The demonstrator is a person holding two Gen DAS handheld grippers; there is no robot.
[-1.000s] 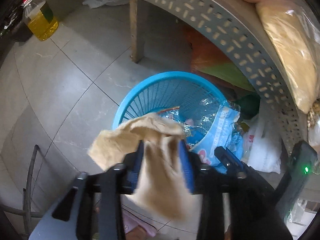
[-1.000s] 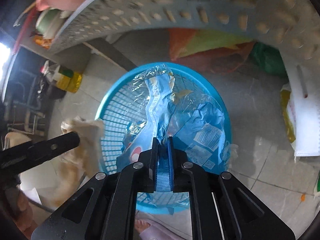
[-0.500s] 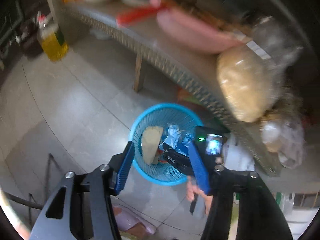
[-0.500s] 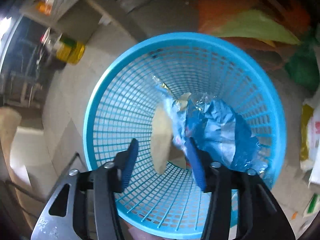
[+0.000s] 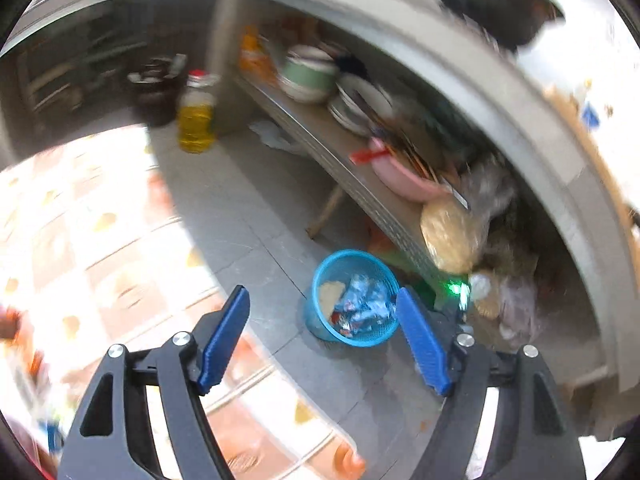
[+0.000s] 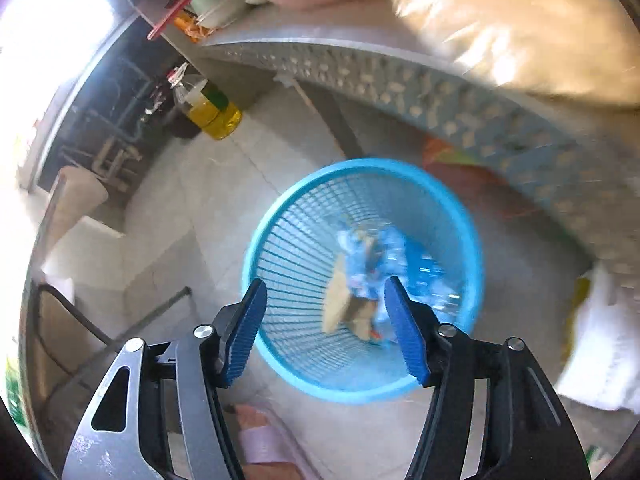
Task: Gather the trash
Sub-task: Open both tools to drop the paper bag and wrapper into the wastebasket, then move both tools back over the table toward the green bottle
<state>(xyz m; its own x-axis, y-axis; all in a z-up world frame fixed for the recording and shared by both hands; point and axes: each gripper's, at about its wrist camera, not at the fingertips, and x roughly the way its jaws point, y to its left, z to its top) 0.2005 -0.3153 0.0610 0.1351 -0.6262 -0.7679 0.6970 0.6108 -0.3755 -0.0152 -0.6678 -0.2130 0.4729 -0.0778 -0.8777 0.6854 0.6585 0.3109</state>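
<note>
My left claw (image 5: 322, 334), jaws just opened wider and empty, has pulled away; the tan crumpled paper (image 6: 340, 300) and blue plastic wrapper (image 6: 384, 252) now lie in the round blue mesh basket (image 6: 280, 216) beneath my open, empty right claw (image 6: 326, 326): both pieces binned.

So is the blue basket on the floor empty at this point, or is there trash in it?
Not empty. The blue basket stands upright holding a tan paper piece and crumpled blue wrapper; both views show them inside.

One blue basket (image 6: 280, 208), one oil bottle (image 6: 212, 108).
</note>
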